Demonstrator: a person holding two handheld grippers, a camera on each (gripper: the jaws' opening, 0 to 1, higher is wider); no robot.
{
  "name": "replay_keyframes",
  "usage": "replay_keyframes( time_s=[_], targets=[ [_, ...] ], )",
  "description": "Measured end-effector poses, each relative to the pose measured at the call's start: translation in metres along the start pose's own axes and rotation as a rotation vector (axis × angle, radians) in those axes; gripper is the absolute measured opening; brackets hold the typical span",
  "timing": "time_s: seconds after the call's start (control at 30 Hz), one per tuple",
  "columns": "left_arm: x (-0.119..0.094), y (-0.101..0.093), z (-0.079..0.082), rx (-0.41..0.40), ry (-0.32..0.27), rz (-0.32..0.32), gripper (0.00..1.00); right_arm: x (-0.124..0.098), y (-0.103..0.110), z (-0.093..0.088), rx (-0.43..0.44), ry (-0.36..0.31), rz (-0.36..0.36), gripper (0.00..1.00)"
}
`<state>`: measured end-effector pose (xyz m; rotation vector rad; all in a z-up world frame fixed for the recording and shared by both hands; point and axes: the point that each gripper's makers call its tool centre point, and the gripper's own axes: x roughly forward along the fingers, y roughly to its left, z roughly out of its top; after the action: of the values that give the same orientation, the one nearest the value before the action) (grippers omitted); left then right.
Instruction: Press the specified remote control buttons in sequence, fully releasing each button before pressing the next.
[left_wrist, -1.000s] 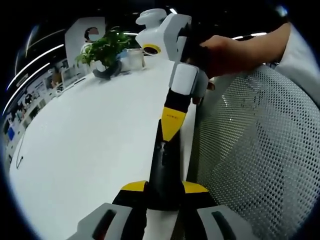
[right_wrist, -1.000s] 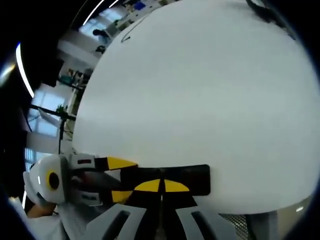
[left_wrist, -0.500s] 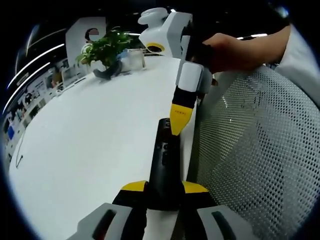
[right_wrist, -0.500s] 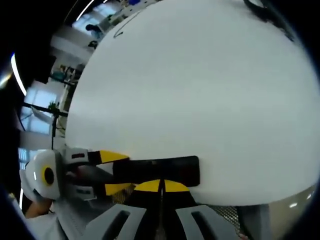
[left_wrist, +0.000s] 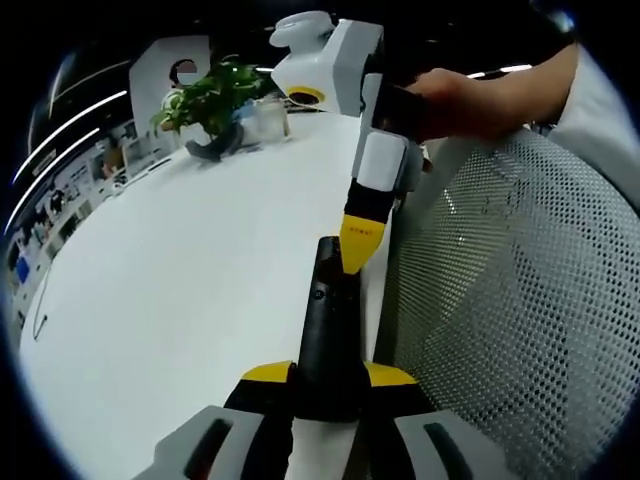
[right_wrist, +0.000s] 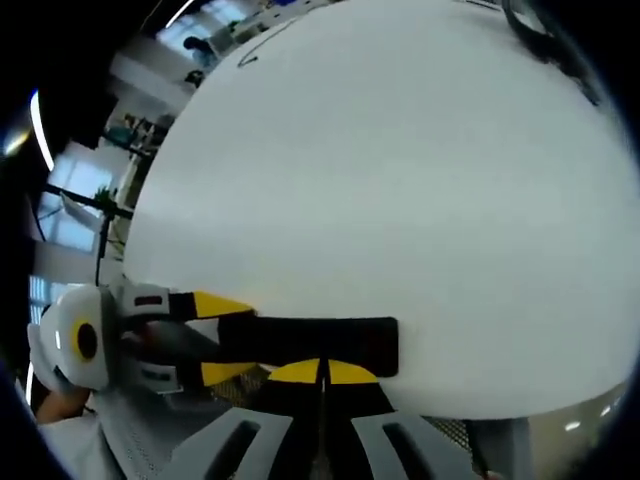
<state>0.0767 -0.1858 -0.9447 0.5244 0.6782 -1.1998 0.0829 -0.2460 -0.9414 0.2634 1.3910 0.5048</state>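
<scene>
A black remote control (left_wrist: 328, 318) lies lengthways between the yellow-tipped jaws of my left gripper (left_wrist: 330, 375), which is shut on its near end. It is held over the white table's edge. My right gripper (left_wrist: 357, 250) comes down from the upper right in a person's hand (left_wrist: 455, 100), jaws shut, with its yellow tip at the remote's far end. In the right gripper view the remote (right_wrist: 310, 340) runs crosswise just above my right gripper (right_wrist: 322, 372), whose tips meet. The left gripper (right_wrist: 235, 340) clamps the remote from the left.
The white table (left_wrist: 180, 260) stretches away to the left, with a potted plant (left_wrist: 215, 100) at its far end and a thin cable (left_wrist: 38, 320) near its left rim. A grey mesh chair back (left_wrist: 510, 300) stands close on the right.
The right gripper's tip has come off the remote's middle and drawn back to its far end. The remote has rolled a little in the left jaws.
</scene>
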Motion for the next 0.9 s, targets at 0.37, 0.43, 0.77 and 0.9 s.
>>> replay_keyframes(
  time_s=[0.37, 0.43, 0.77, 0.9],
  targets=[
    [-0.0023, 0.0021, -0.0040, -0.003, 0.024, 0.009, 0.25, 0.0001, 0.0008, 0.0013, -0.031, -0.007, -0.020, 0.00],
    [-0.0024, 0.0021, -0.0041, -0.008, 0.027, 0.009, 0.25, -0.0005, -0.0003, 0.0014, -0.016, -0.009, -0.009, 0.00],
    [-0.0022, 0.0025, -0.0038, -0.003, 0.029, 0.004, 0.24, -0.0009, 0.0016, 0.0015, 0.004, -0.004, 0.000, 0.00],
    [-0.0011, 0.0007, -0.0028, -0.005, 0.026, -0.004, 0.24, -0.0022, -0.0013, 0.0040, 0.031, -0.013, -0.001, 0.00]
  ],
)
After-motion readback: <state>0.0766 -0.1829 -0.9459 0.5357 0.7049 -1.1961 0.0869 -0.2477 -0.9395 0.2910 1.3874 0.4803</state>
